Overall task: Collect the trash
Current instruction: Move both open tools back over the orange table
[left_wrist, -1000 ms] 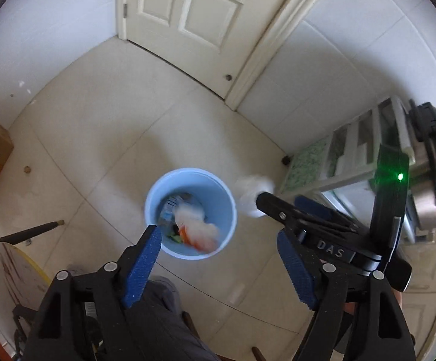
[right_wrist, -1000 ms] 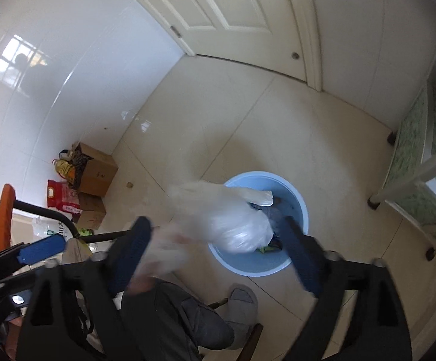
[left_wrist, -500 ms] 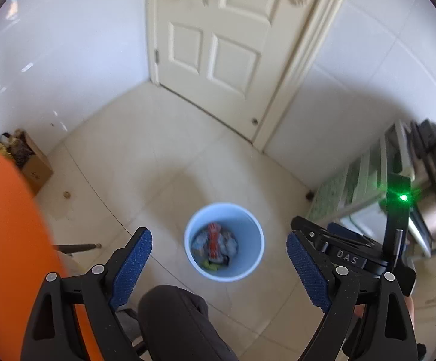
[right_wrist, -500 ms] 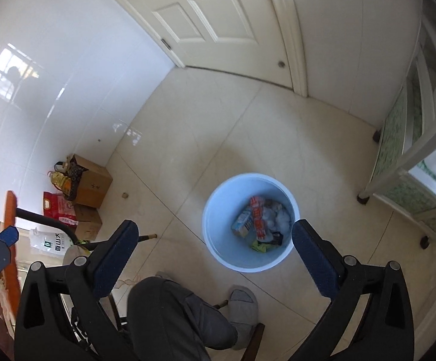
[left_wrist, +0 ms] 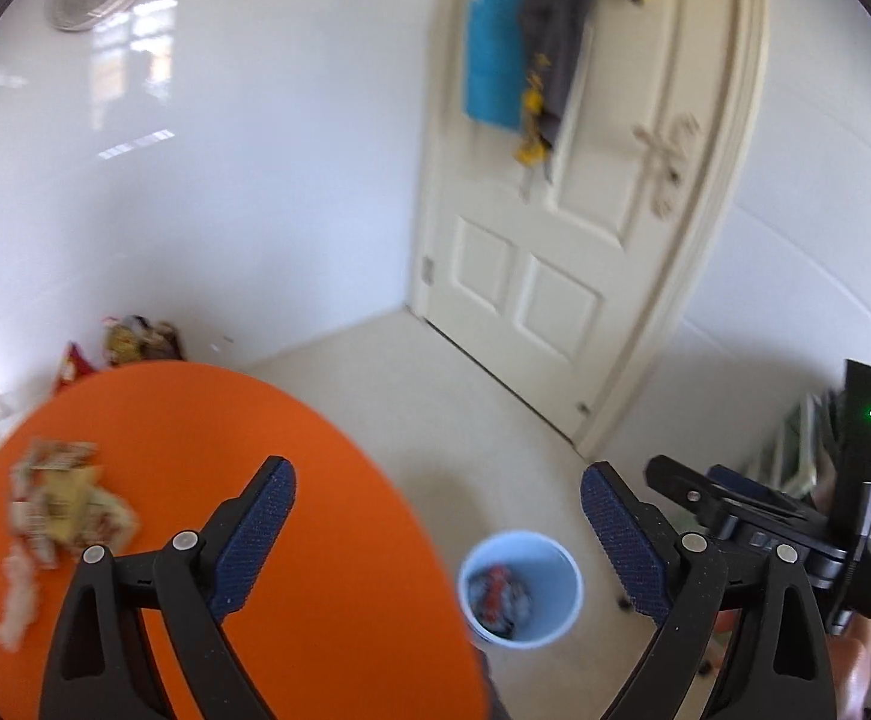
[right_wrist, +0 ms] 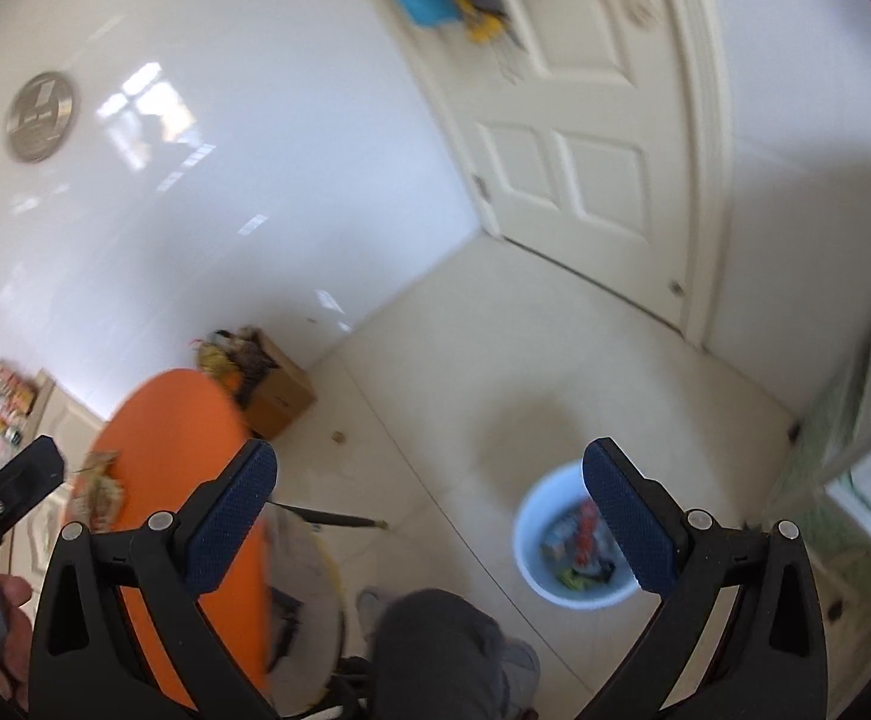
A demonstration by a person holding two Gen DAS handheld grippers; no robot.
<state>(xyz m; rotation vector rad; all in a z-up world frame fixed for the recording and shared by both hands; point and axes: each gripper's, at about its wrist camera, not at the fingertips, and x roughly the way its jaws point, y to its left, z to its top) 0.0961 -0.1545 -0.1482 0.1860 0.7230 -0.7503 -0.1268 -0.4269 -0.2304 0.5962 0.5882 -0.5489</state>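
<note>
Both my grippers are wide open with nothing in them, left gripper [left_wrist: 438, 516] jaws just finished spreading. Blue bin [right_wrist: 534, 546] on the floor has wrappers inside, more trash [left_wrist: 63, 510] sits on the orange table [left_wrist: 327, 528].

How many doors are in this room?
1 in view: a white panelled door in the far corner, clothes hanging on it. Others may be out of frame.

We've got a white panelled door [left_wrist: 561, 228] at the far end with clothes [left_wrist: 525, 48] hanging on it, and a cardboard box [right_wrist: 279, 390] by the left wall.
</note>
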